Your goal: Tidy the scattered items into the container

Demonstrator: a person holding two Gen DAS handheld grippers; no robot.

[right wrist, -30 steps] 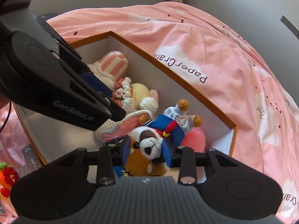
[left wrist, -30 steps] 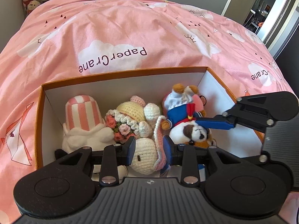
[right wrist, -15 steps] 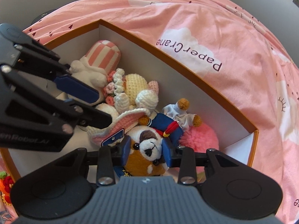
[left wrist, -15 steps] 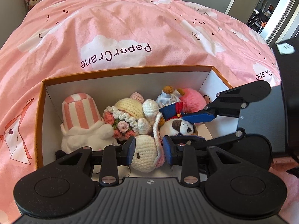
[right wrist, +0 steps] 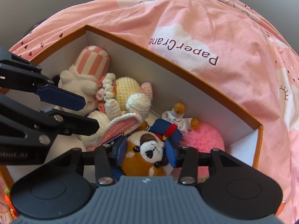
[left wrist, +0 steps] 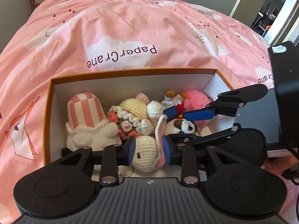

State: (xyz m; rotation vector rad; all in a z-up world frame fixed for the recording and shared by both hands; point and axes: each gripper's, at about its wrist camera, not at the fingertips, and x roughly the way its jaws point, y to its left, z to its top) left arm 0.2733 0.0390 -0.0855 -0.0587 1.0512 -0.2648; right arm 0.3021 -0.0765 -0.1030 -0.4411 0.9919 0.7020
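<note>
Hiding the box (left wrist: 130, 72) floor, left gripper (left wrist: 149, 148) clamps crochet bunny (left wrist: 143, 152); right gripper (right wrist: 147, 149) opening around plush dog (right wrist: 145, 155).

My left gripper (left wrist: 149, 147) points steeply down, and its blue pads press on both sides of the crochet rabbit (left wrist: 144, 154). My right gripper (right wrist: 145, 150) also points steeply down, close beside the left one. Its jaws are opening, with the plush dog (right wrist: 147, 153) between them; the pads stand just beside its head.

Right tongs (right wrist: 146, 152) moved deeper into box (right wrist: 186, 72), lowered dog plush (right wrist: 147, 155) beside pink pompom (right wrist: 203, 140); jaws now opening.
</note>
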